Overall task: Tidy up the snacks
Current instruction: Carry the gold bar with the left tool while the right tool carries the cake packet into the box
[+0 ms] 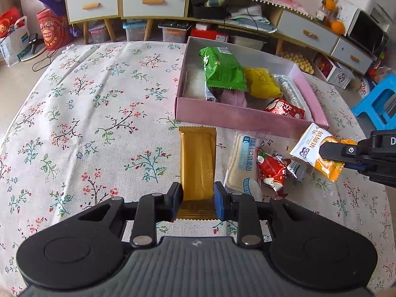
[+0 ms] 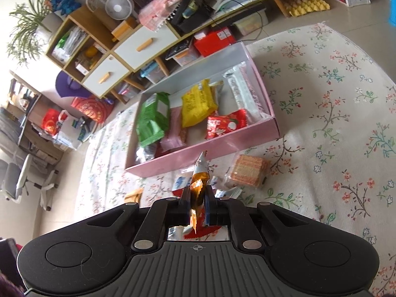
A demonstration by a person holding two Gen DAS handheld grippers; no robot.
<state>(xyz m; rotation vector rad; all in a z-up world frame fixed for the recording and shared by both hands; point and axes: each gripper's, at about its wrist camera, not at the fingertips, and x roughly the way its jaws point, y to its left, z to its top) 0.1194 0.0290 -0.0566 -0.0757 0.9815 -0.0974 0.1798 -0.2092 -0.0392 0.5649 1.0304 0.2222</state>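
Observation:
A pink box [image 1: 237, 117] on the floral cloth holds a green packet [image 1: 221, 69], a yellow packet [image 1: 262, 83], a red packet [image 1: 284, 109] and a silver bar. My left gripper [image 1: 196, 195] straddles a gold wafer bar [image 1: 197, 163] lying on the cloth, its pads at the bar's sides. My right gripper [image 2: 197, 198] is shut on a white-and-orange biscuit packet [image 2: 200, 173], held above the cloth in front of the box [image 2: 222, 146]; it also shows in the left wrist view [image 1: 314, 148]. A white bread packet [image 1: 243, 163] and a small red packet [image 1: 271, 170] lie beside the gold bar.
A clear packet of crackers [image 2: 248, 170] lies on the cloth near the box's front. Cabinets with drawers [image 1: 123, 2], storage bins and a blue stool [image 1: 378, 104] stand beyond the table's far edge.

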